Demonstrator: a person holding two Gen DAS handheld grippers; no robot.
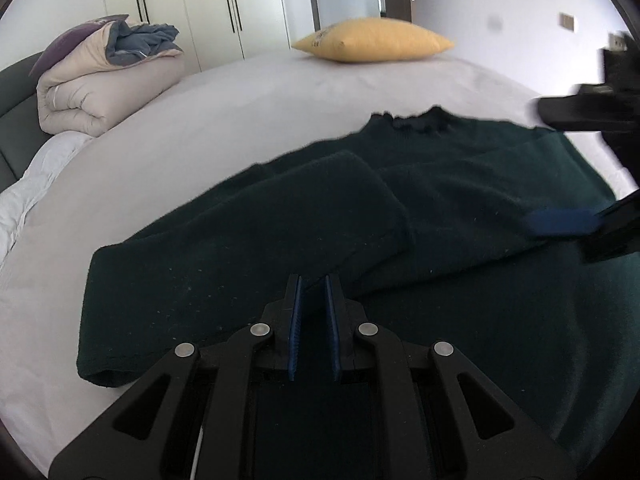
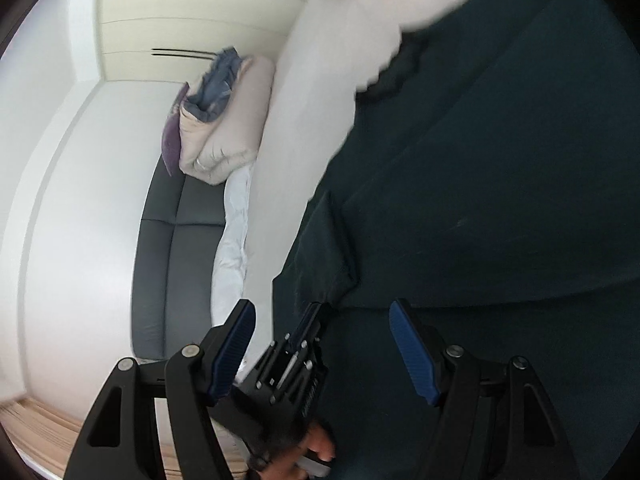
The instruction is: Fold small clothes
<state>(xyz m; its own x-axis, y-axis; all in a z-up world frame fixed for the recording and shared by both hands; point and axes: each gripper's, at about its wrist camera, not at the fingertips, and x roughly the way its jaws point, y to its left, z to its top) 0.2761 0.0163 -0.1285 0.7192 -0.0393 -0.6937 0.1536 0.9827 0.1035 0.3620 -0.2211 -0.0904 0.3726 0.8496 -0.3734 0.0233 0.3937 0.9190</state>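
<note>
A dark green sweater (image 1: 440,200) lies spread on the bed, its neck toward the far side and one sleeve folded over the body. My left gripper (image 1: 314,292) is at its near edge, jaws nearly together and pinched on a fold of the knit. In the right wrist view the left gripper (image 2: 310,320) holds up a corner of the sweater (image 2: 500,160), with a person's hand (image 2: 316,448) behind it. My right gripper (image 2: 322,312) hangs open over the cloth with nothing between its pads, and shows blurred as the right gripper (image 1: 568,168) at the sweater's right side.
The bed sheet (image 1: 240,112) is pale grey. A yellow pillow (image 1: 372,40) lies at the far edge and a rolled duvet (image 1: 100,80) at the far left by the dark headboard (image 1: 16,120). Wardrobe doors (image 1: 224,0) stand behind.
</note>
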